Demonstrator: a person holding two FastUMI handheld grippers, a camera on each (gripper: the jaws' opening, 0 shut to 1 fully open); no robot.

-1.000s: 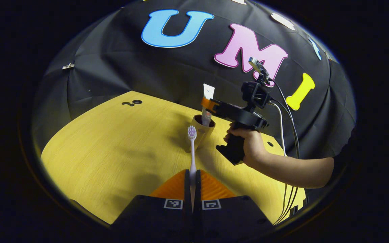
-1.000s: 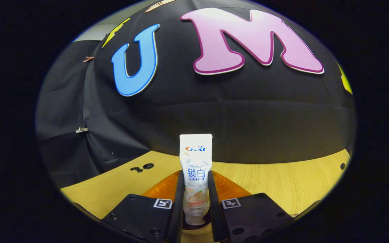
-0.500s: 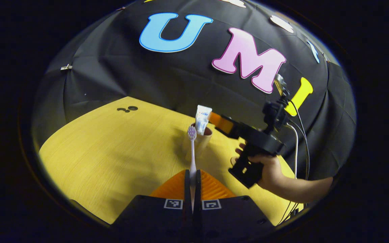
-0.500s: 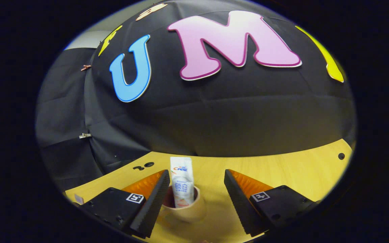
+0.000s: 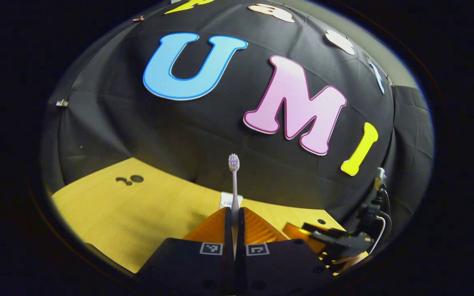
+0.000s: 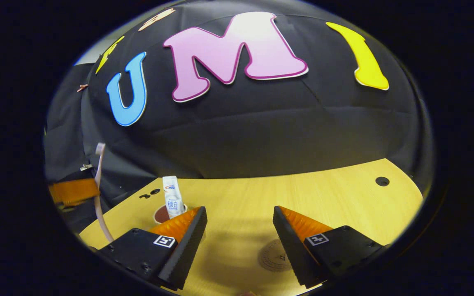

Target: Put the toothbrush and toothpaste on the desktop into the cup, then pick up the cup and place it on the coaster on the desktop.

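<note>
My left gripper [image 5: 234, 218] is shut on a white toothbrush [image 5: 233, 162], which stands upright with its bristle head high against the wall. Just behind the fingers peeks the top of the toothpaste tube [image 5: 231, 201]. In the right gripper view the white toothpaste tube [image 6: 171, 197] stands in the tan cup [image 6: 161, 213], left of my left finger. My right gripper [image 6: 239, 238] is open and holds nothing. A round tan coaster [image 6: 275, 257] lies on the desktop between and below its fingers. The left gripper [image 6: 72, 191] with the toothbrush [image 6: 100, 148] shows at the far left.
The yellow wooden desktop [image 6: 323, 193] runs to the black cloth wall. It has small dark holes at the back left [image 5: 132, 179] and at the right [image 6: 382, 181]. The right gripper [image 5: 327, 240] with its cables sits at the lower right of the left gripper view.
My right gripper let go of the toothpaste in the cup, opened and drew away to the right and down. My left gripper, still shut on the toothbrush, came closer to the cup, which now hides behind its fingers.
</note>
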